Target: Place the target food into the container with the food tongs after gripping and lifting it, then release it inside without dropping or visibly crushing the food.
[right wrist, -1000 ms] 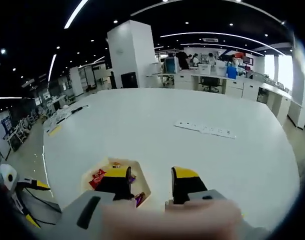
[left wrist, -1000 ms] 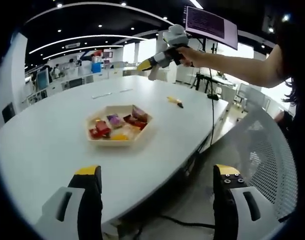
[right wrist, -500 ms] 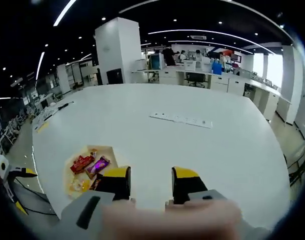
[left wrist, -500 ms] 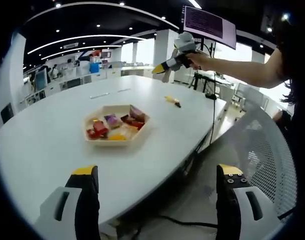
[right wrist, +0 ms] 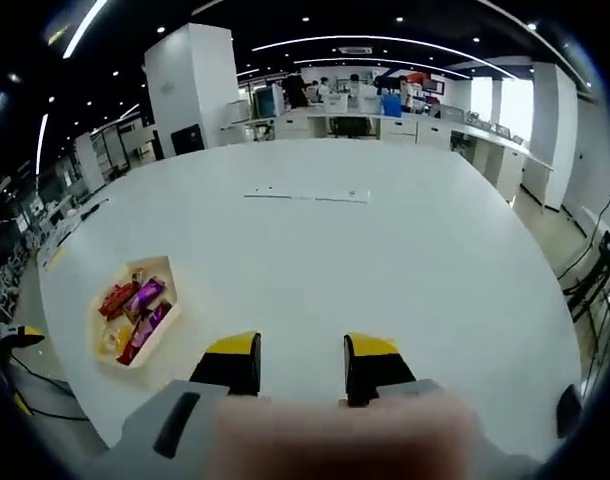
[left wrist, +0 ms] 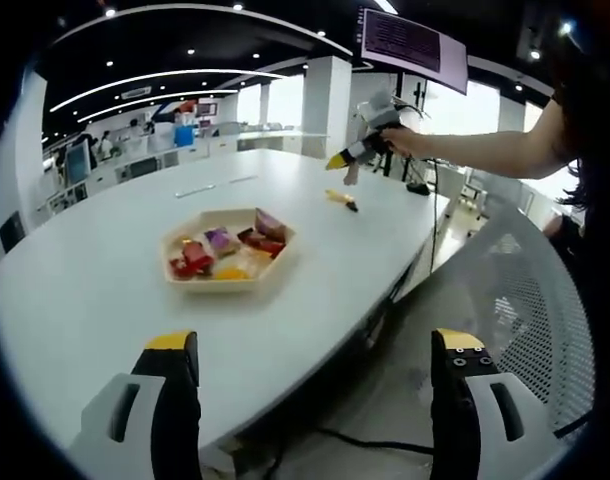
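The tray [left wrist: 227,250] of wrapped snacks [left wrist: 221,243] sits mid-surface [left wrist: 105,290], well ahead of the left hand-held gripper [left wrist: 315,350], whose jaws stand wide apart and empty. The tongs [left wrist: 343,201] lie beyond it, just below the right hand-held gripper [left wrist: 337,160]. That gripper's jaws are parted and empty in its own view [right wrist: 297,352]. Since a second ago it has swung away from the tray [right wrist: 137,312].

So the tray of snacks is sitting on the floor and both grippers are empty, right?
Not quite. The tray of snacks is on the big white table, not on the floor, as the left gripper view shows. The rest holds: the left gripper has nothing between its fingers, and the right gripper is empty too, up over the table.
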